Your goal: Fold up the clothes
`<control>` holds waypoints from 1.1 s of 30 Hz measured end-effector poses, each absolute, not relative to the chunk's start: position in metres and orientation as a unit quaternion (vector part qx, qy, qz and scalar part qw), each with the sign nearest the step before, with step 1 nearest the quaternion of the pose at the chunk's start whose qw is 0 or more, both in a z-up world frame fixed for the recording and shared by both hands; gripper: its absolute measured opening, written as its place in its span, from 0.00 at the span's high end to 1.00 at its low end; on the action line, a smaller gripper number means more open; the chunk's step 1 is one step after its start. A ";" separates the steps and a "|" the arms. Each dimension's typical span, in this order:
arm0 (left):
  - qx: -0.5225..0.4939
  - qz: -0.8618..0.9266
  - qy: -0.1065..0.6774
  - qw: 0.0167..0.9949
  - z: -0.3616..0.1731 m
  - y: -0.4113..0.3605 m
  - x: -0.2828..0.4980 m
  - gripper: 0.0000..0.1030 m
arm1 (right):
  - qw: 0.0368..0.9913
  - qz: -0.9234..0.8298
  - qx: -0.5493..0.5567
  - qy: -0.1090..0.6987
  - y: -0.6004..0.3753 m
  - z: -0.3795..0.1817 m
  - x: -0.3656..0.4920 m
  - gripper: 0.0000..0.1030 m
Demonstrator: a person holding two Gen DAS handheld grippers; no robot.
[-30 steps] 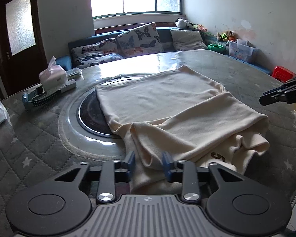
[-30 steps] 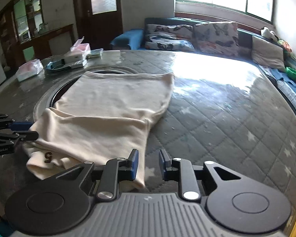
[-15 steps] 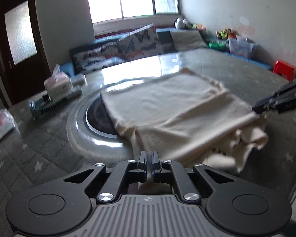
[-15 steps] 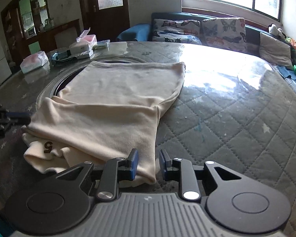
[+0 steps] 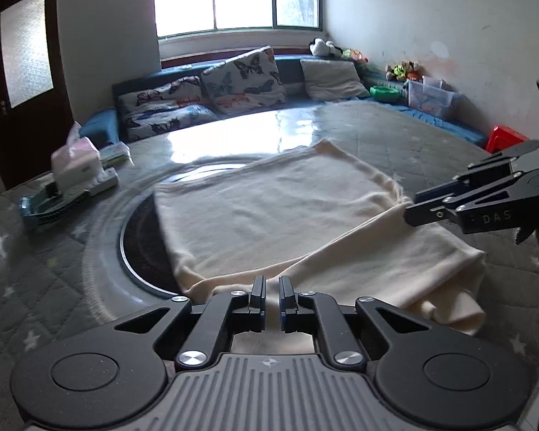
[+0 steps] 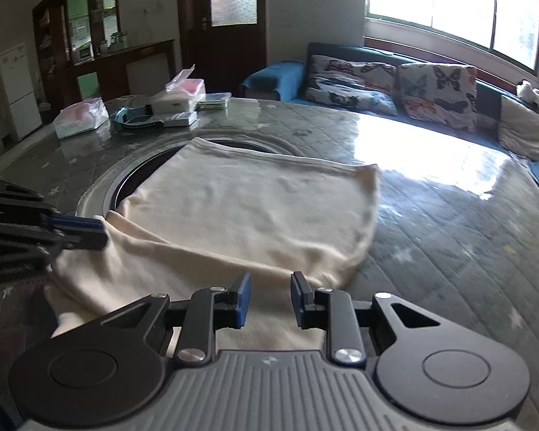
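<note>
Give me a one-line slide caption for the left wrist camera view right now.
Left gripper pinches the near edge of a cream garment on the quilted table, while the right gripper reaches its far side.

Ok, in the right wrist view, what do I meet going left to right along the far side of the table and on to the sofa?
Plastic-wrapped tissue pack → blue hairbrush → white tissue box → blue sofa arm → butterfly cushions → plain grey cushion.
</note>
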State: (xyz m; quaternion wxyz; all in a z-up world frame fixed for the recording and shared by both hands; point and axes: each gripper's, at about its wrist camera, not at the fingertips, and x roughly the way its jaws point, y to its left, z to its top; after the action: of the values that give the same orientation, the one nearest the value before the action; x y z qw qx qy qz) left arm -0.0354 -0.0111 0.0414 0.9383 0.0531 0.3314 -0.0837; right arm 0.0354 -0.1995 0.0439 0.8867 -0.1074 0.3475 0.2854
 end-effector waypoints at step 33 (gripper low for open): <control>0.091 -0.125 0.294 0.943 0.036 -0.012 -0.066 0.89 | 0.869 0.324 -0.138 0.348 -0.193 0.042 -0.012 0.76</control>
State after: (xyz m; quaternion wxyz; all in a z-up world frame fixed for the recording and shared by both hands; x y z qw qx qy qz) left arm -0.0660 -0.0125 0.0363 0.9432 0.0913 0.2937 -0.1253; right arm -0.0120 -0.1929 0.0417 0.8688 -0.1376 0.3480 0.3243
